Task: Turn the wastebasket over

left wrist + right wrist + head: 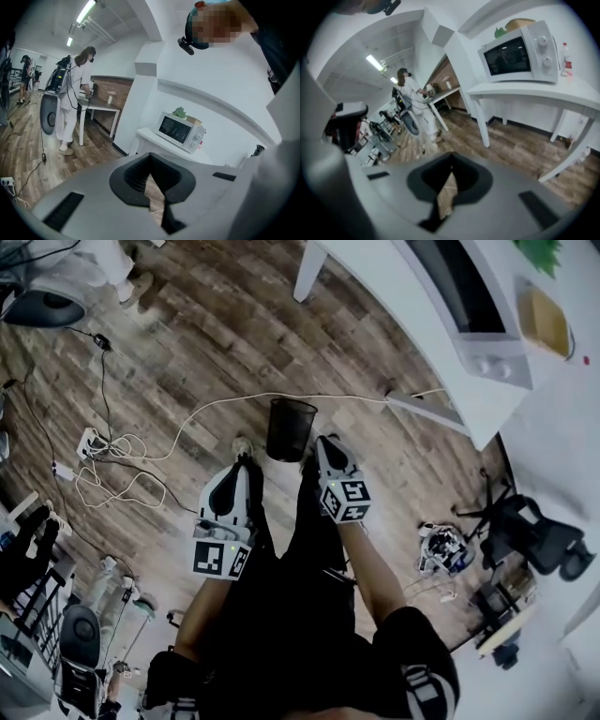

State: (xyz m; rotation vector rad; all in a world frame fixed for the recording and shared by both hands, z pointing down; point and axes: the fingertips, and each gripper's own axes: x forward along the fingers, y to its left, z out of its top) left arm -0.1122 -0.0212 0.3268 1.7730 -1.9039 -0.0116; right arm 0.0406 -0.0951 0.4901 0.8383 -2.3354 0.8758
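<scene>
The wastebasket (291,427) is a black mesh bin that stands upright, mouth up, on the wooden floor in the head view. My left gripper (242,463) hangs just to the bin's lower left, apart from it. My right gripper (322,442) is close beside the bin's right rim. Both point towards the floor. In the left gripper view the left gripper's (151,158) jaws meet at their tips with nothing held. The right gripper (451,157) shows the same in its own view. The bin appears in neither gripper view.
A white cable (216,404) runs across the floor past the bin to a power strip (91,440). A white table (375,296) with a microwave (464,292) stands behind the bin. An office chair (534,535) is at the right. A person in white (70,108) stands at a far table.
</scene>
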